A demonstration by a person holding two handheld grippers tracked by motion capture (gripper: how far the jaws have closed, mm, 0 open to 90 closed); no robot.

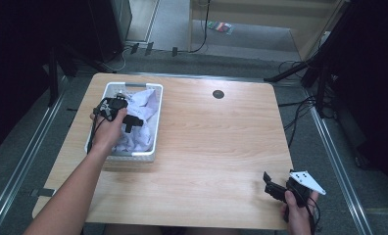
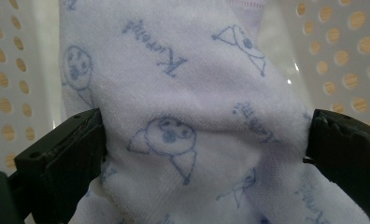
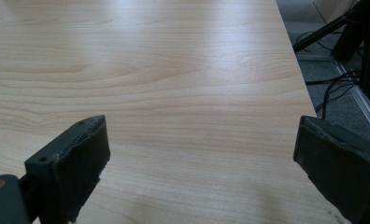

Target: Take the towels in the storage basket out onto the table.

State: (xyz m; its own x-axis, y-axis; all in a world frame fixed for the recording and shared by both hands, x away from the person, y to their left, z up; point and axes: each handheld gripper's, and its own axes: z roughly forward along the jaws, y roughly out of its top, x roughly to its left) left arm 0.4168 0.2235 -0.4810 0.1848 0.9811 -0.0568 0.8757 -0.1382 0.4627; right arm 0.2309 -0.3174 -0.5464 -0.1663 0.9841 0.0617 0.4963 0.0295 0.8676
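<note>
A white perforated basket [image 1: 156, 128] stands at the table's left side, holding crumpled pale cloths [image 1: 145, 104]. My left gripper [image 1: 132, 121] reaches down into it. In the left gripper view its jaws stand wide apart around a bunched white towel [image 2: 192, 79] printed with blue faces and lettering. The towel fills the gap and touches both fingers [image 2: 66, 154], and the gripper [image 2: 206, 140] is open. My right gripper [image 1: 271, 187] rests low near the table's front right corner. In the right gripper view it [image 3: 202, 149] is open over bare wood with nothing between its jaws.
The wooden table [image 1: 216, 137] has a small dark round cap [image 1: 218, 94] near its back edge. The basket walls [image 2: 15, 93] hem in the left gripper on both sides. Cables and stand legs [image 1: 304, 73] lie on the floor to the right.
</note>
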